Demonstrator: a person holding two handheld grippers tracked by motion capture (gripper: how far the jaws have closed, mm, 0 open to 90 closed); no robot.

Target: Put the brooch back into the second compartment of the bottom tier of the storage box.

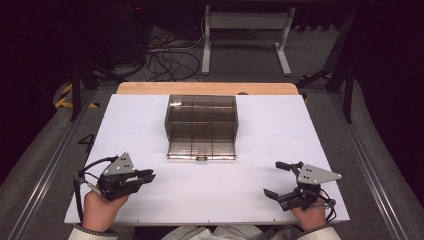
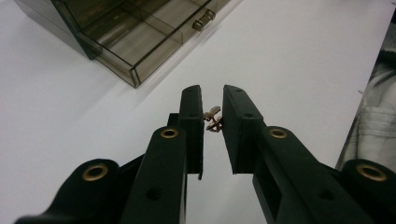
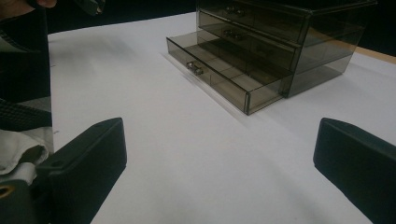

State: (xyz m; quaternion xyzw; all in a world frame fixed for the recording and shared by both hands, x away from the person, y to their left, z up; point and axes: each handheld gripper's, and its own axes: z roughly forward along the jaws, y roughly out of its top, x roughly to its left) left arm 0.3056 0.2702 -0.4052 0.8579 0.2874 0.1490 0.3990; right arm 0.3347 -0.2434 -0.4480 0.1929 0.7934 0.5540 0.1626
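— What's in my left hand-held gripper [image 1: 146, 176]? From above it's just black jaws over the white bench [image 1: 150, 125].

— My left gripper view tells more: the jaws are clamped on a small trinket [image 2: 213, 118], coppery and pale, a thin twisted metal shape. I can't tell what it is. It sits between the pads near their tips, above the bench, well short of the organizer.

— And the organizer?

— Mid-bench, a smoky translucent plastic drawer box [image 1: 201, 125], hard-edged. The high view shows its divided top; my right gripper view shows stacked drawers with little metal pulls and the lowest drawer [image 3: 219, 74] pulled out.

— Your right hand-held gripper [image 1: 276, 178]?

— Jaws wide apart, nothing between them, low at the bench's near right edge.
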